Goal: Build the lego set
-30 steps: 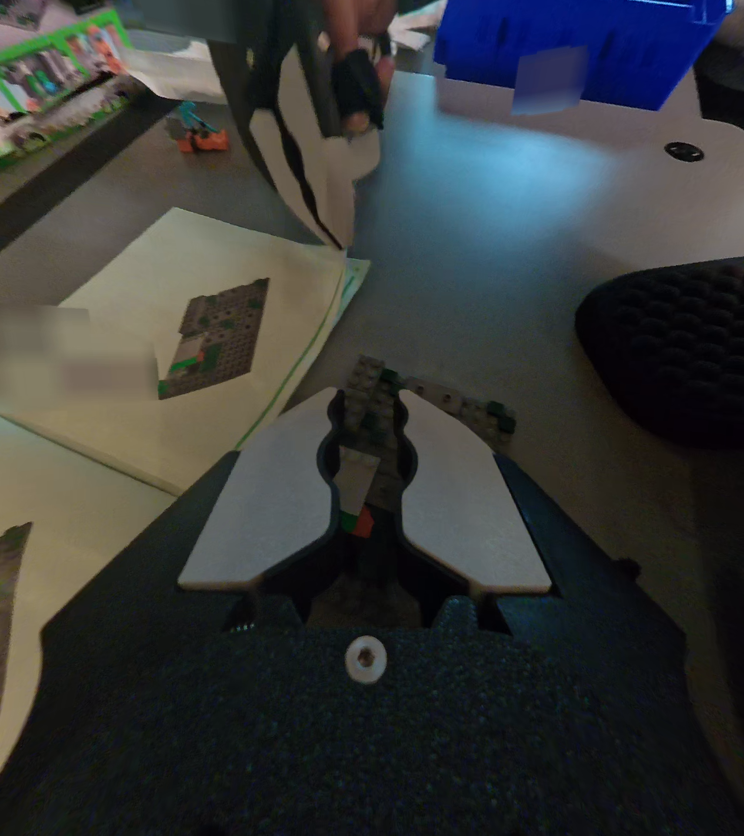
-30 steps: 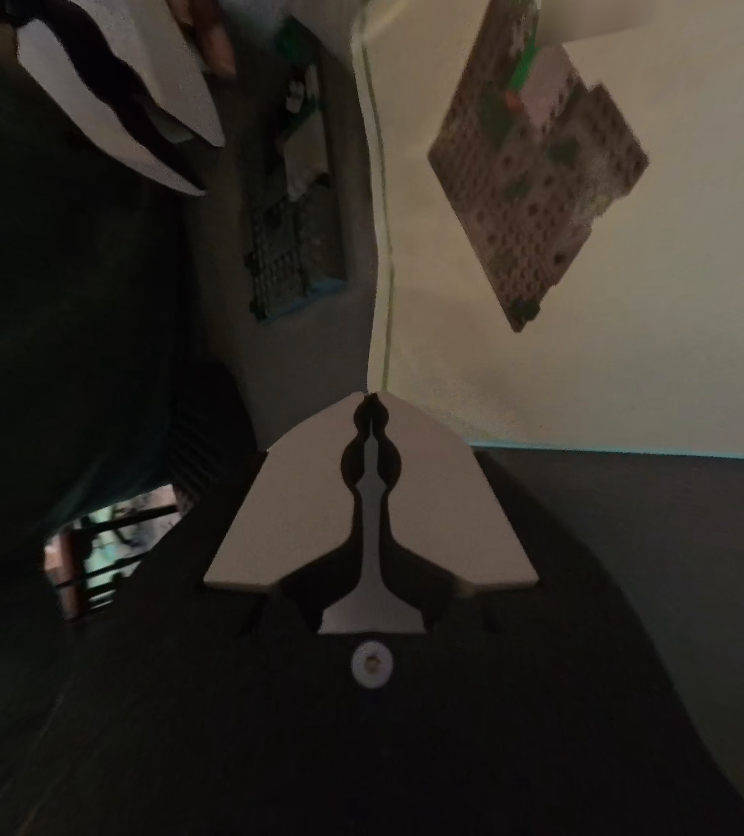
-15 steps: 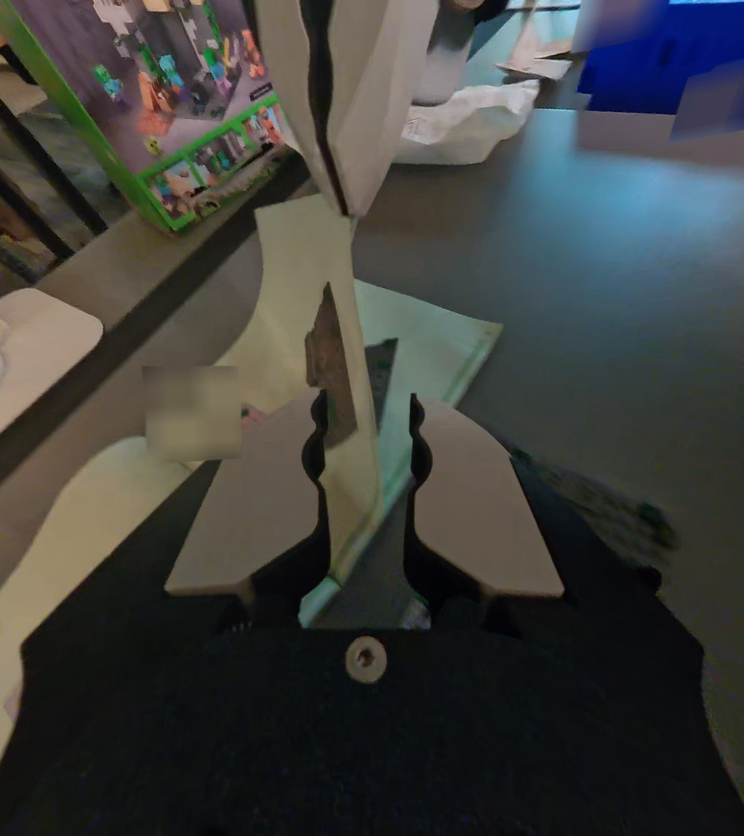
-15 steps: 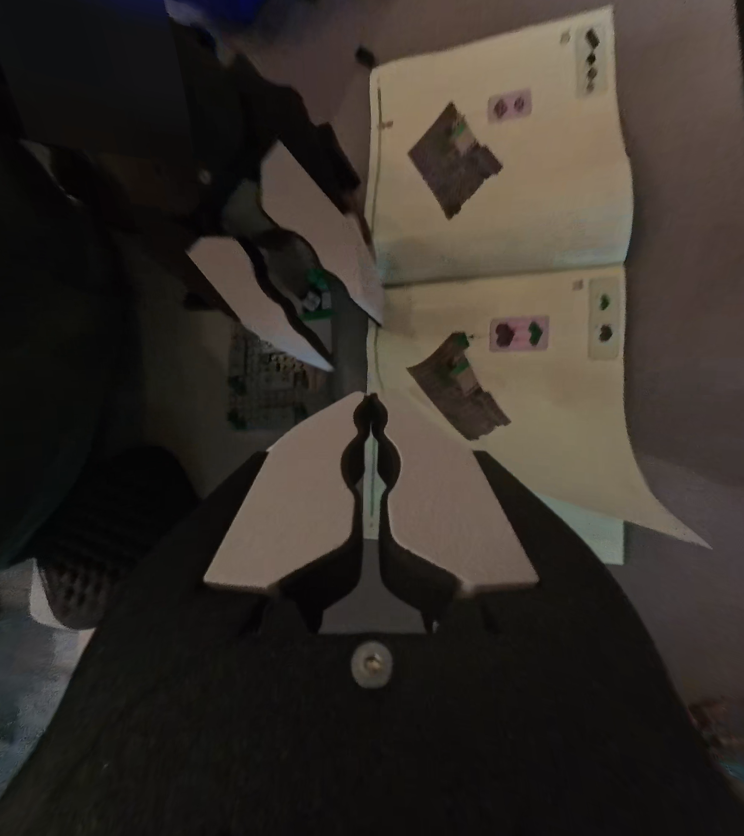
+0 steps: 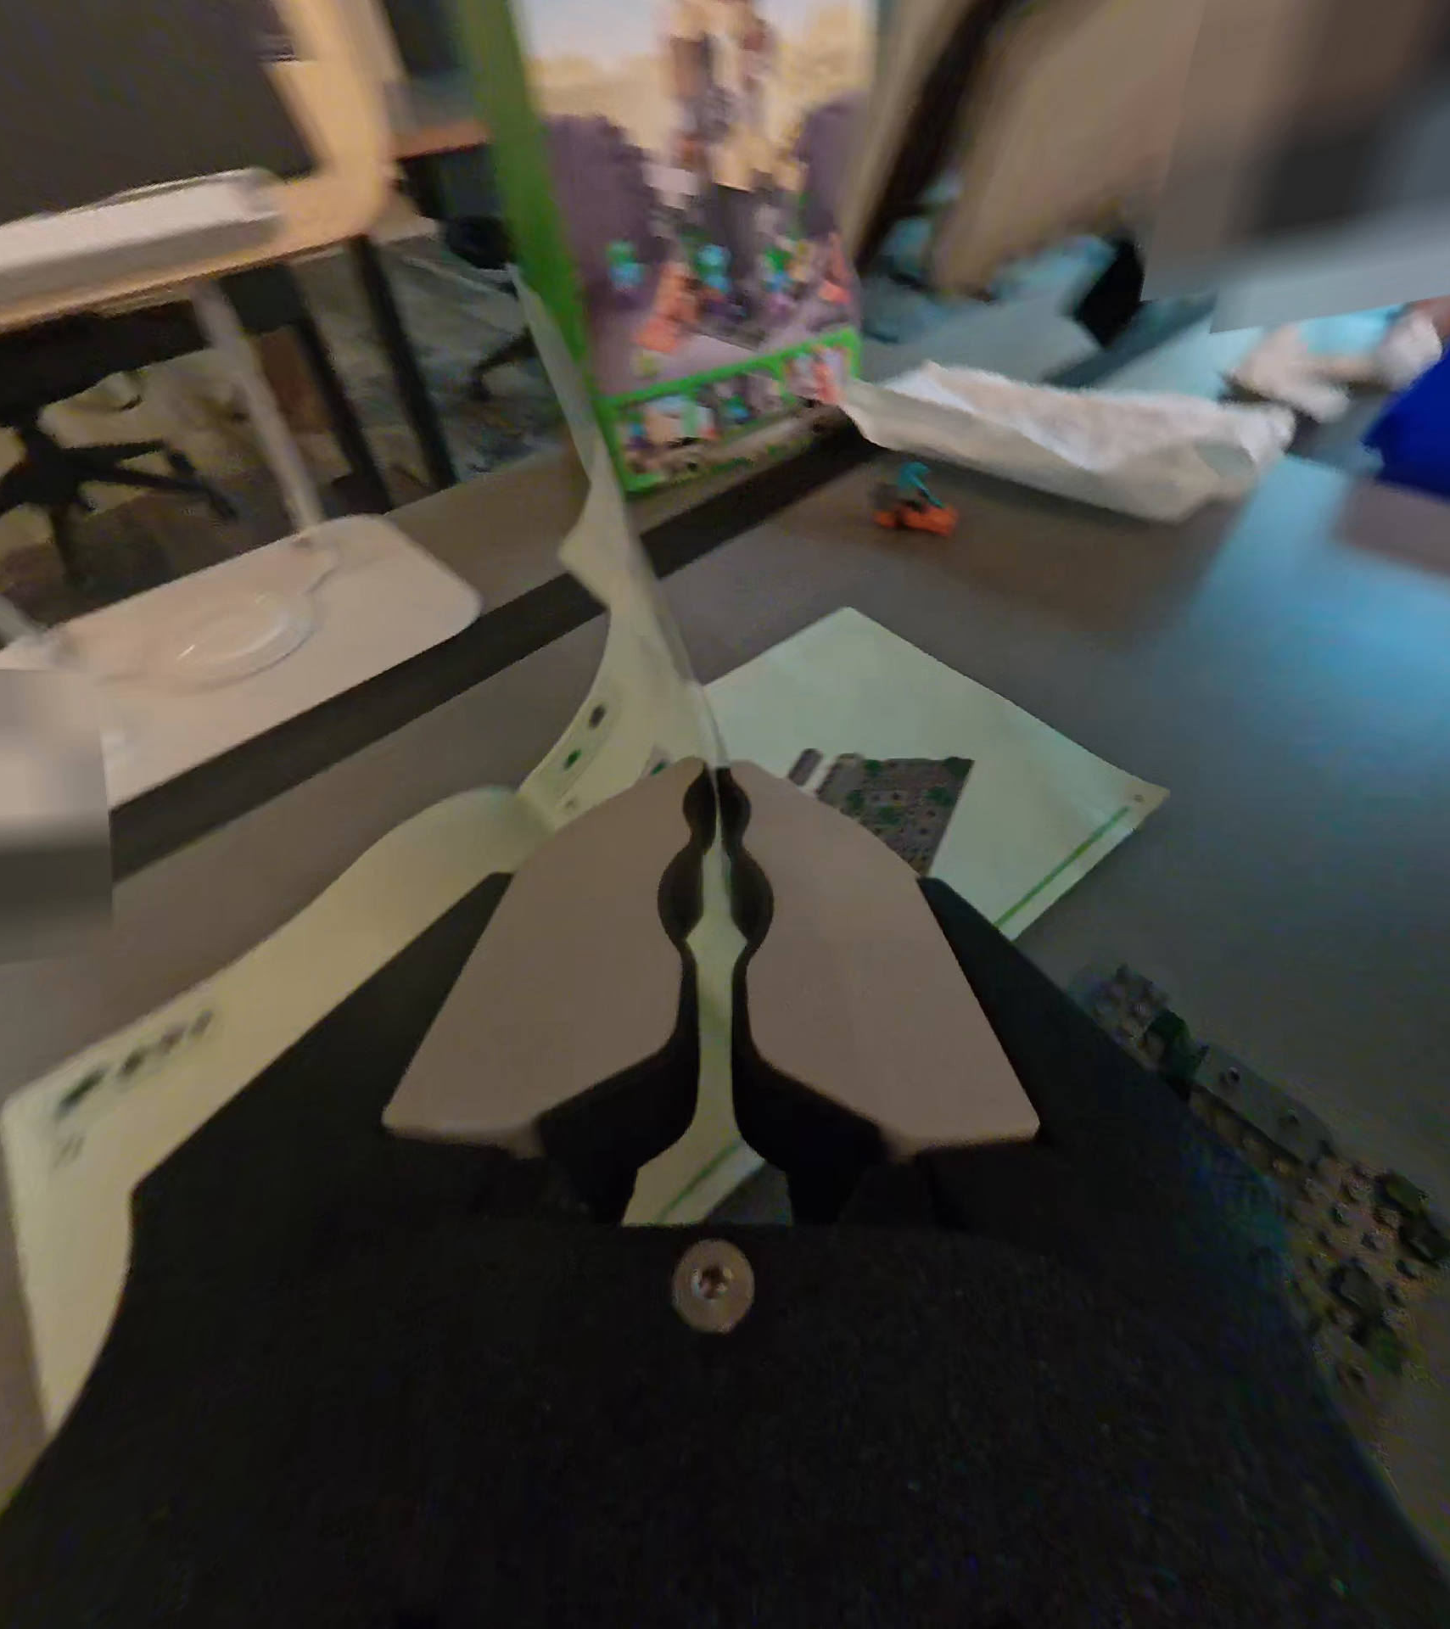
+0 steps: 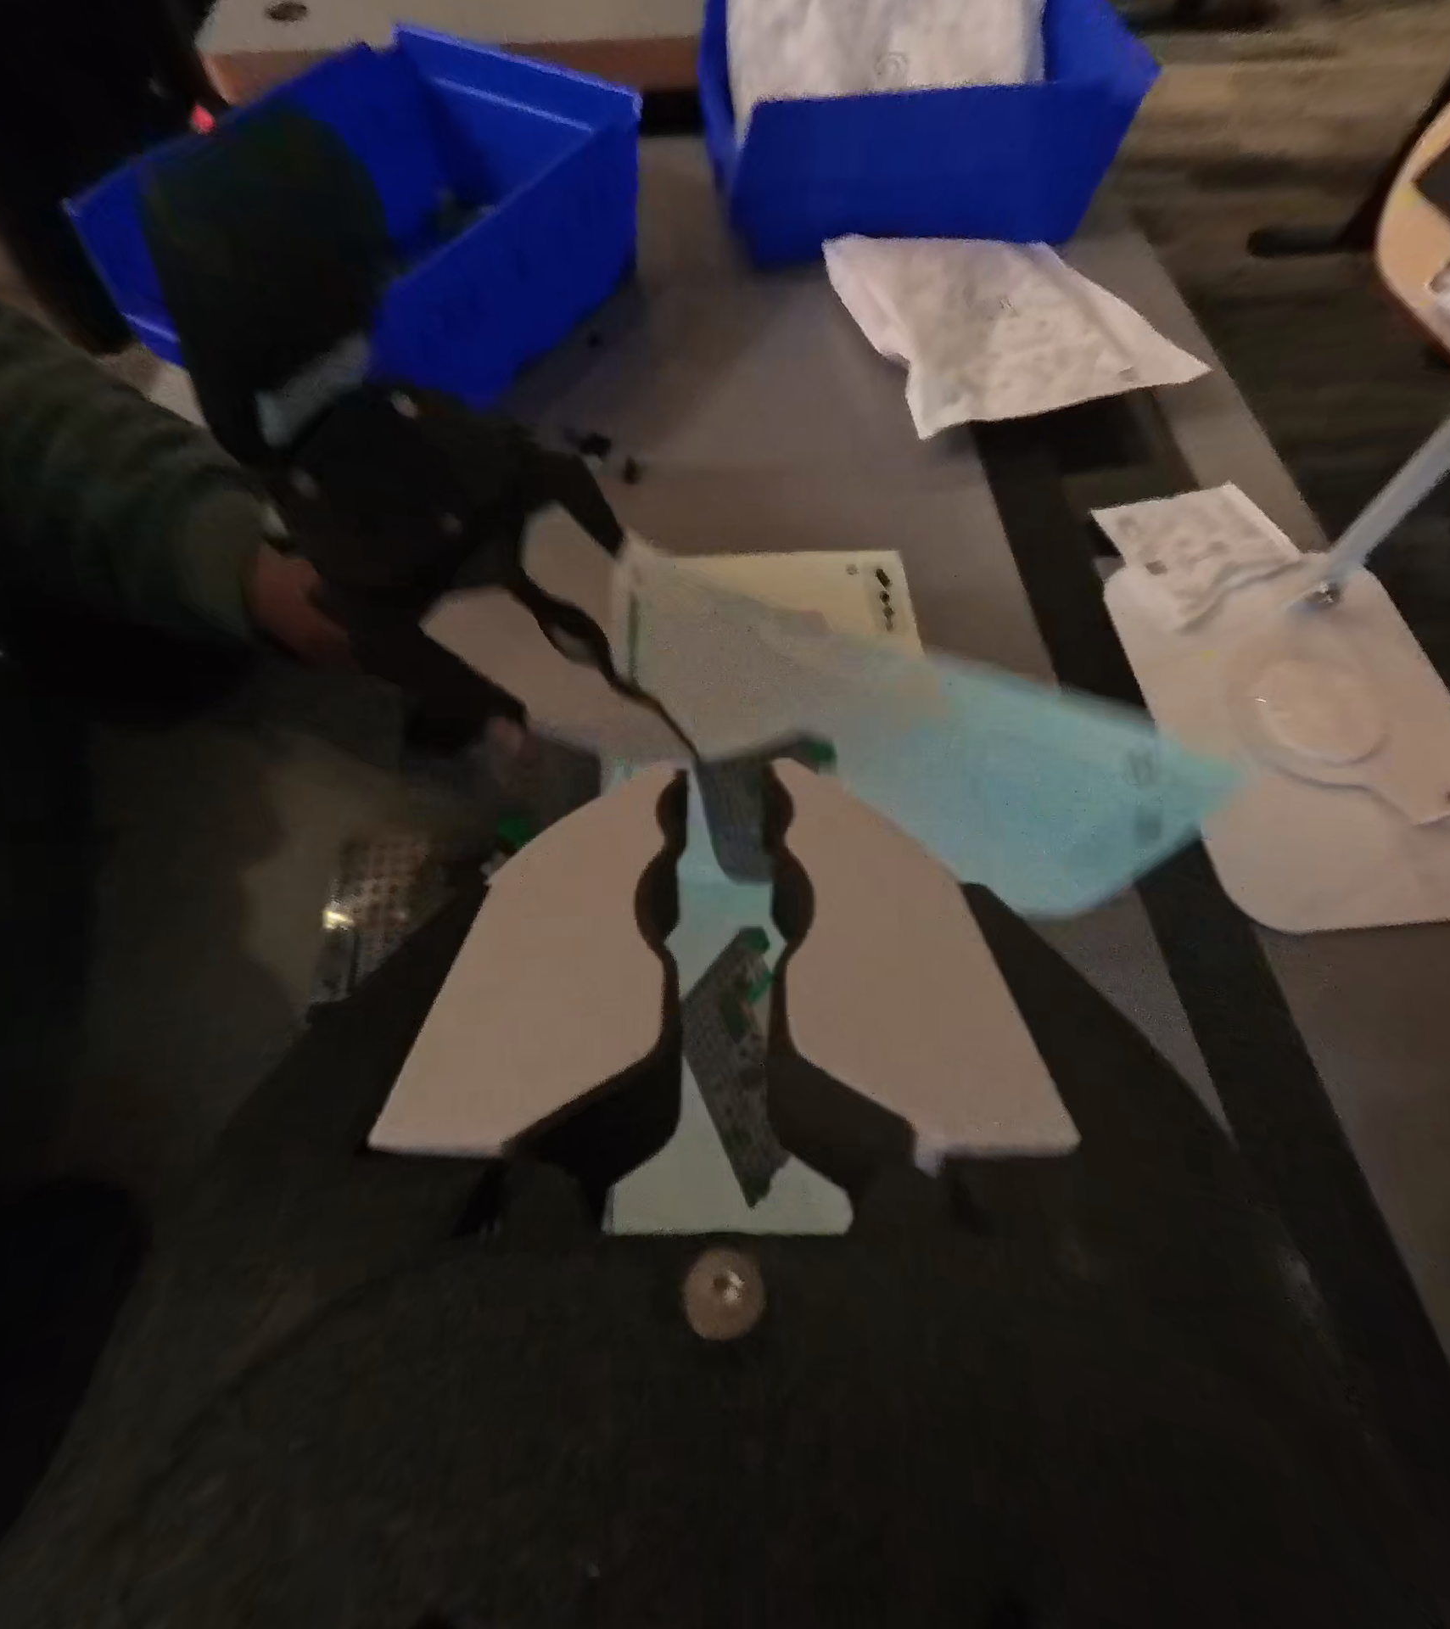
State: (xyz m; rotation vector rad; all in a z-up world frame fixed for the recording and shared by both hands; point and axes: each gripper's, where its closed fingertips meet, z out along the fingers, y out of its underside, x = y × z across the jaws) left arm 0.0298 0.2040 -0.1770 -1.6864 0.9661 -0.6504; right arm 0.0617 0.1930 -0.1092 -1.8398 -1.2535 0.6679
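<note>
My left gripper is shut on the edge of a page of the instruction booklet and holds that page upright above the open booklet. The right wrist view shows the same gripper pinching the lifted page. My right gripper is open and empty above the booklet, a little back from the left one. The grey Lego baseplate with green bits lies on the table to the right of the booklet. It also shows in the right wrist view, left of my fingers.
The Lego box stands at the back. A small teal and orange figure and a white bag lie nearby. Two blue bins sit at the far edge. A white lamp base lies beside the booklet. Some 8 centimetres of space lies between my two pairs of fingers. The grey Lego baseplate is about 20 centimetres from my left fingertips.
My left gripper closed on the page and lifted it. My right gripper, shut on the page before, opened, let go and drew back above the table.
</note>
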